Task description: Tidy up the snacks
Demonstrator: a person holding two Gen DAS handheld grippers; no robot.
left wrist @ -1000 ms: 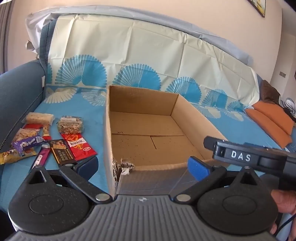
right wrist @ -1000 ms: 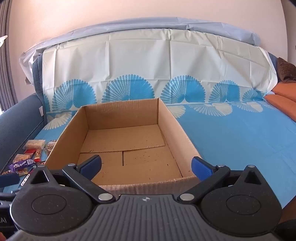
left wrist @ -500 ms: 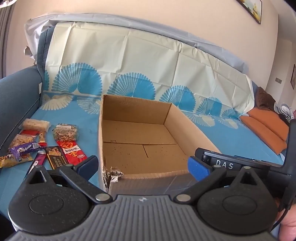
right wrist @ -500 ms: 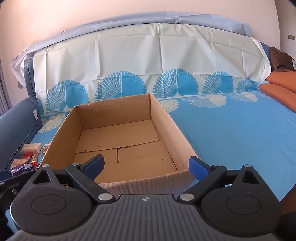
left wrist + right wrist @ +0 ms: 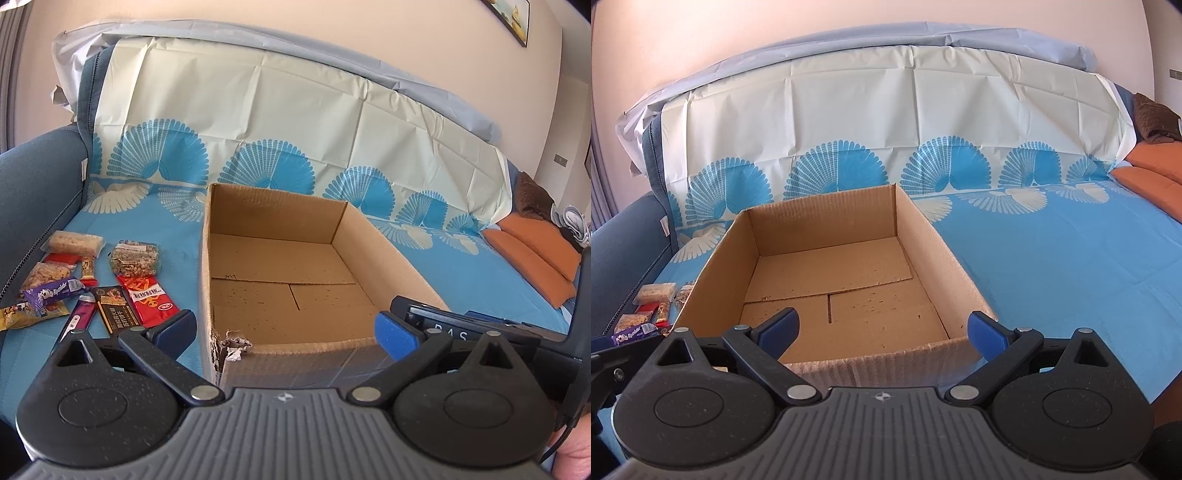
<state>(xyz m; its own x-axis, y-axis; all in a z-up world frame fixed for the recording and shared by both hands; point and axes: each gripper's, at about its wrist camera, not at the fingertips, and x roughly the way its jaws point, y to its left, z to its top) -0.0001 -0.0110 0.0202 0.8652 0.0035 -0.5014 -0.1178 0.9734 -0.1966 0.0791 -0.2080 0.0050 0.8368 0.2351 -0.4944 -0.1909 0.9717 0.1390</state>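
Observation:
An open cardboard box [image 5: 388, 254] stands on the blue sofa cover, with nothing in it; it also shows in the right wrist view [image 5: 945, 251]. Several snack packs lie left of it: a red pack [image 5: 149, 301], a black bar [image 5: 114, 314], a purple pack [image 5: 51, 295], a pink stick [image 5: 79, 317], a clear nut pack [image 5: 135, 258] and a pale bar [image 5: 75, 243]. My left gripper [image 5: 284, 330] is open and holds nothing, in front of the box's near wall. My right gripper [image 5: 882, 330] is open and holds nothing, over the box's near edge.
The sofa's dark blue armrest [image 5: 33, 192] rises left of the snacks. Orange cushions [image 5: 532, 254] lie at the far right. The right gripper's body [image 5: 480, 332] sits close on the left gripper's right. The patterned cover [image 5: 1071, 266] stretches right of the box.
Both grippers have drawn back and risen a little, so the box sits slightly farther off and lower in both views. Both grippers stay open. The snacks have not moved.

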